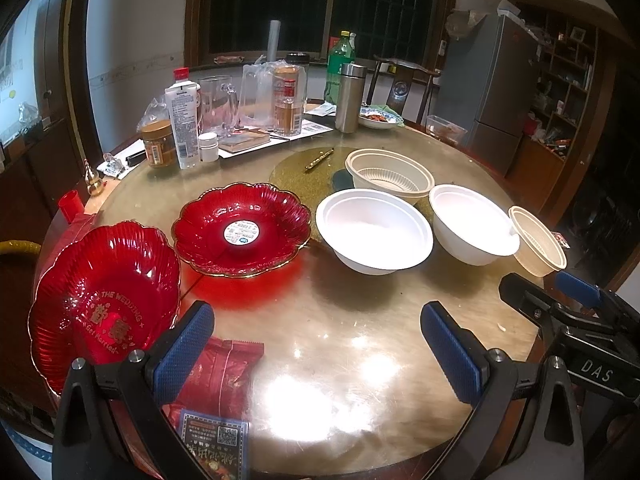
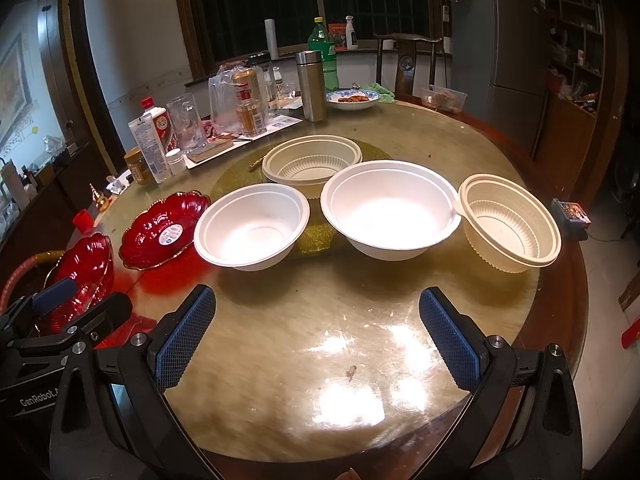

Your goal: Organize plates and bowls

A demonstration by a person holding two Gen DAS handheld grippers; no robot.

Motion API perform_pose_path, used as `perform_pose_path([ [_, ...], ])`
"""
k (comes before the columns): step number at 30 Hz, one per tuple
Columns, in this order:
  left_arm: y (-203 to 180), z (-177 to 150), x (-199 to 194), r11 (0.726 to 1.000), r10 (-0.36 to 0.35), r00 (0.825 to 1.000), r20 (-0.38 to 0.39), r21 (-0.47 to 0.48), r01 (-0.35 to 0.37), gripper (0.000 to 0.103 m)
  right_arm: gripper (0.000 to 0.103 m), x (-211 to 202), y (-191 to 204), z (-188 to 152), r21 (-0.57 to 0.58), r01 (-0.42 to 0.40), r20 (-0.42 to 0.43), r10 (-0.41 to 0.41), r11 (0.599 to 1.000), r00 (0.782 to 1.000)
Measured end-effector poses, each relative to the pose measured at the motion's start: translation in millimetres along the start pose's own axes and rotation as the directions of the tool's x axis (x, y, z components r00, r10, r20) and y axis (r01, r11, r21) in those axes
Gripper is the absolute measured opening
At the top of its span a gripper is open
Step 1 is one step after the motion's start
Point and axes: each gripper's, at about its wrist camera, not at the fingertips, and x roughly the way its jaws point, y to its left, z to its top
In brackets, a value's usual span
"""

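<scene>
Two red scalloped plates lie on the round table: one with a sticker point(image 1: 242, 230) point(image 2: 166, 230) and one with gold wedding lettering point(image 1: 104, 304) point(image 2: 82, 276) at the left edge. Two white bowls point(image 1: 374, 230) point(image 1: 472, 224) point(image 2: 252, 232) point(image 2: 390, 210) stand mid-table. Two cream ribbed bowls point(image 1: 390, 176) point(image 1: 538, 242) point(image 2: 312, 162) point(image 2: 510, 226) stand behind and to the right. My left gripper point(image 1: 320, 352) is open and empty above the near table. My right gripper point(image 2: 318, 344) is open and empty, also short of the bowls.
Bottles, a glass mug, cans, a steel flask point(image 1: 350, 98) and a food dish point(image 1: 378, 118) crowd the far side. A red packet point(image 1: 220, 372) lies by my left finger. A small box point(image 2: 572, 214) sits at the right table edge. A chair point(image 2: 412, 60) and fridge point(image 2: 516, 40) stand behind.
</scene>
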Motion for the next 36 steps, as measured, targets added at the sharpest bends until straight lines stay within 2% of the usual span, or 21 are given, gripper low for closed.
perform_pose_path([
  [32, -3.7, -1.7, -7.3, 1.0, -0.005, 1.0, -0.001, 0.014, 0.005, 0.103, 0.103, -2.7, 1.6, 0.6, 0.0, -0.003, 0.002, 0.003, 1.0, 1.0],
  [34, -0.4, -0.5, -11.1, 0.999, -0.033, 0.999, -0.009, 0.01, 0.033, 0.103, 0.103, -3.9, 2.1, 0.8, 0.008, -0.032, 0.003, 0.032, 0.999, 0.999],
  [36, 12.3, 3.1, -23.4, 0.993, -0.12, 0.993, -0.008, -0.004, 0.12, 0.103, 0.103, -6.8, 4.1, 0.2, 0.02, -0.095, 0.004, 0.095, 0.995, 0.995],
])
